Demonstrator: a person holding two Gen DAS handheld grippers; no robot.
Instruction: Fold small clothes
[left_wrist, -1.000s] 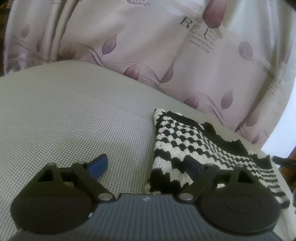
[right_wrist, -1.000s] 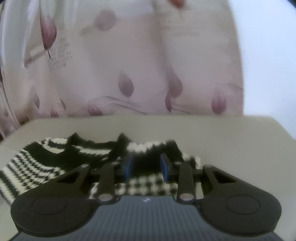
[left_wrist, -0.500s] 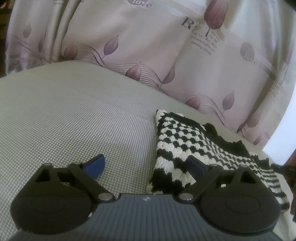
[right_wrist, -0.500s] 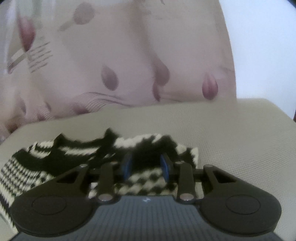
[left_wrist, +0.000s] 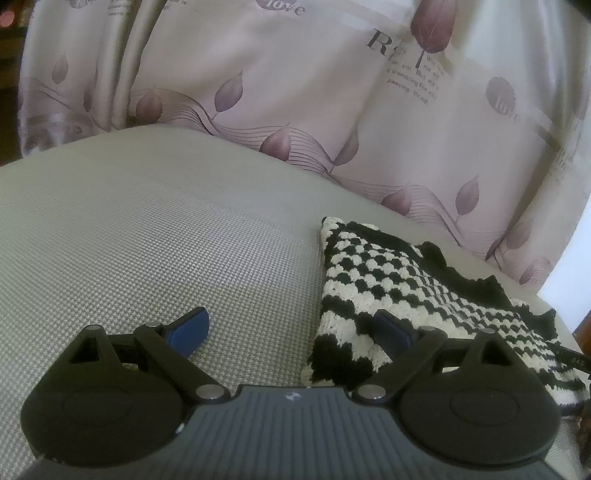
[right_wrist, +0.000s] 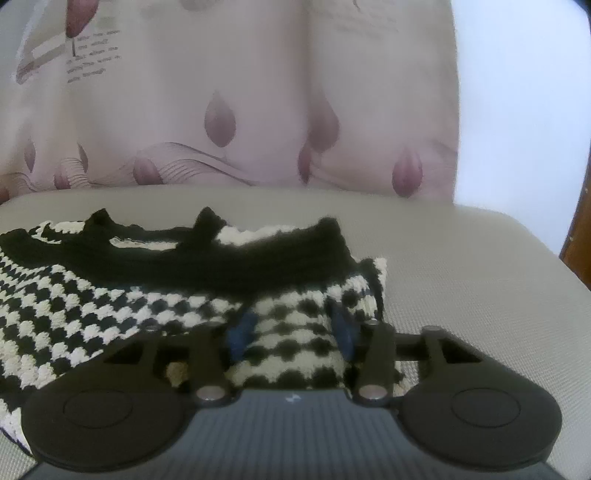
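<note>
A small black-and-white knitted garment (left_wrist: 399, 280) lies on the grey woven surface (left_wrist: 166, 240), with a black trim along its far edge. My left gripper (left_wrist: 291, 328) is open wide at the garment's left end, its right finger over the knit and its left finger over bare surface. In the right wrist view the garment (right_wrist: 110, 306) fills the lower left, its right end folded up in a thick hump. My right gripper (right_wrist: 291, 332) is partly open with both blue fingertips against that right end. Whether it pinches the knit is unclear.
A pale pink curtain (left_wrist: 332, 110) with purple leaf prints hangs right behind the surface. The surface's right edge (right_wrist: 517, 266) drops off near a brown wooden post (right_wrist: 578, 236). Bare grey surface lies left of the garment.
My right gripper has moved down and forward onto the garment's right end and its fingers have spread wider. My left gripper has hardly moved.
</note>
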